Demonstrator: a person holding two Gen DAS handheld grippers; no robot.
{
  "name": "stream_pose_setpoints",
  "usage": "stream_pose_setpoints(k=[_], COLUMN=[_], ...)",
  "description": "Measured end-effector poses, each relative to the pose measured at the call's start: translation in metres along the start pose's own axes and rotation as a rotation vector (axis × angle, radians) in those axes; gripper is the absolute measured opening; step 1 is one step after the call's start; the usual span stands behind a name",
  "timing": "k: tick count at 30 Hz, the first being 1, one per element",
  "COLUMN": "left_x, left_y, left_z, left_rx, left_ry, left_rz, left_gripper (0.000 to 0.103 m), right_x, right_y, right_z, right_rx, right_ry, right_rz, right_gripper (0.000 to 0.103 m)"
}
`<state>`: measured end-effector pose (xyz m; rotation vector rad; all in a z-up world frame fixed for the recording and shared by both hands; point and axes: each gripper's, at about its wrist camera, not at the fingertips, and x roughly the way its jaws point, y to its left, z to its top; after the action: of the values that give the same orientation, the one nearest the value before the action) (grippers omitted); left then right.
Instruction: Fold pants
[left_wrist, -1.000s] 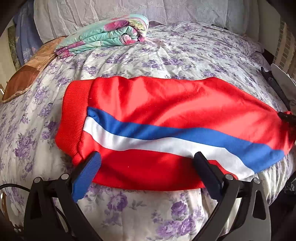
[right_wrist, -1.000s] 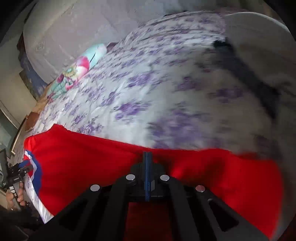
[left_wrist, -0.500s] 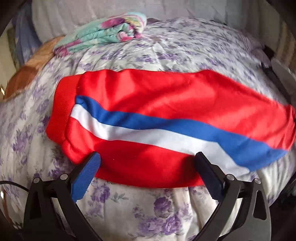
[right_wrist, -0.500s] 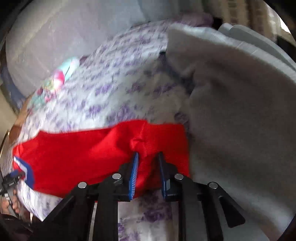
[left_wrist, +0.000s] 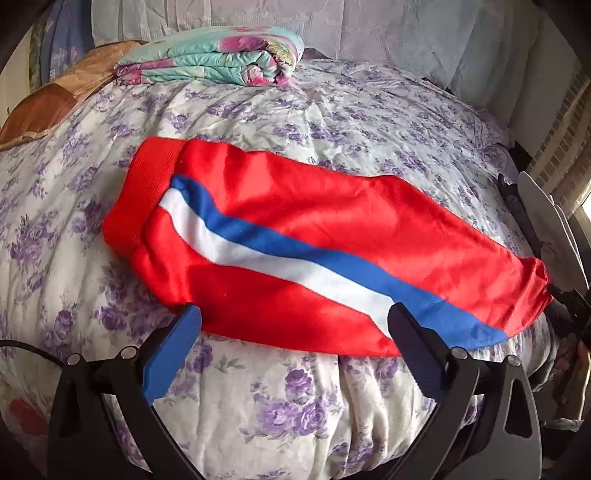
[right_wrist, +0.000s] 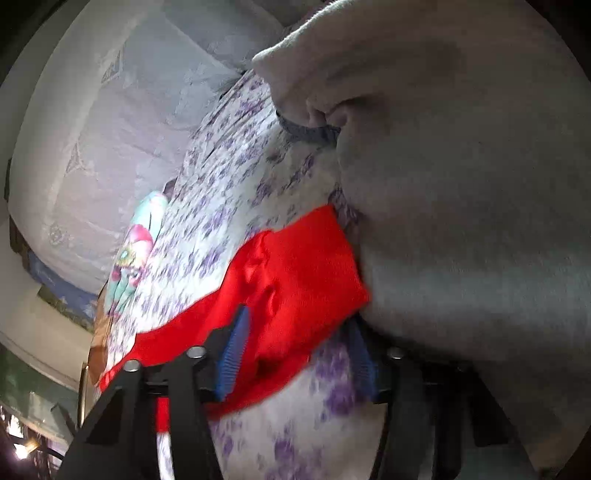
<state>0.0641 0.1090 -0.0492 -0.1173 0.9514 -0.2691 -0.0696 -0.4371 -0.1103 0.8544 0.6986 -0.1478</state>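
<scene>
Red pants (left_wrist: 332, 229) with a blue and white side stripe lie folded lengthwise across the floral bed, ribbed cuff end at the left. My left gripper (left_wrist: 295, 332) is open and empty, just in front of the pants' near edge. In the right wrist view the red pants end (right_wrist: 295, 280) lies between the blue pads of my right gripper (right_wrist: 295, 354), which is open, its jaws apart around the cloth. The right gripper also shows at the pants' right end in the left wrist view (left_wrist: 569, 306).
A floral purple bedspread (left_wrist: 258, 110) covers the bed. A folded turquoise quilt (left_wrist: 210, 59) and a brown cushion (left_wrist: 55, 99) lie at the back left. A grey cloth (right_wrist: 461, 184) hangs close on the right of the right wrist view.
My right gripper was shut on the pants' end and has opened, letting the cloth go. The pants' right end now rests on the bed. My left gripper stayed open.
</scene>
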Motion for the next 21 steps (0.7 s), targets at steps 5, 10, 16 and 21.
stream_pose_setpoints(k=[5,10,16,21], left_x=[0.002,-0.004,-0.012,-0.019], left_y=[0.012,0.026,0.044,0.052], left_z=[-0.004,-0.003,-0.001,-0.006], left_rx=[-0.045,-0.087,-0.168,-0.169], left_ry=[0.003,-0.006,-0.026,-0.021], left_rz=[-0.012,-0.018,-0.034,-0.022], left_gripper=[0.099,0.099,0.098,0.098], right_x=[-0.001,-0.022,0.069,0.098], right_y=[0.031,0.166,0.294,0.285], right_z=[0.000,-0.025,-0.114,-0.149], right_rx=[-0.126,-0.563,-0.956,-1.037], right_ry=[-0.081,-0.166,0.063,0.239], right_rz=[0.021,0.061,0.132,0.180], right_gripper=[0.021,0.020,0.041,0.052])
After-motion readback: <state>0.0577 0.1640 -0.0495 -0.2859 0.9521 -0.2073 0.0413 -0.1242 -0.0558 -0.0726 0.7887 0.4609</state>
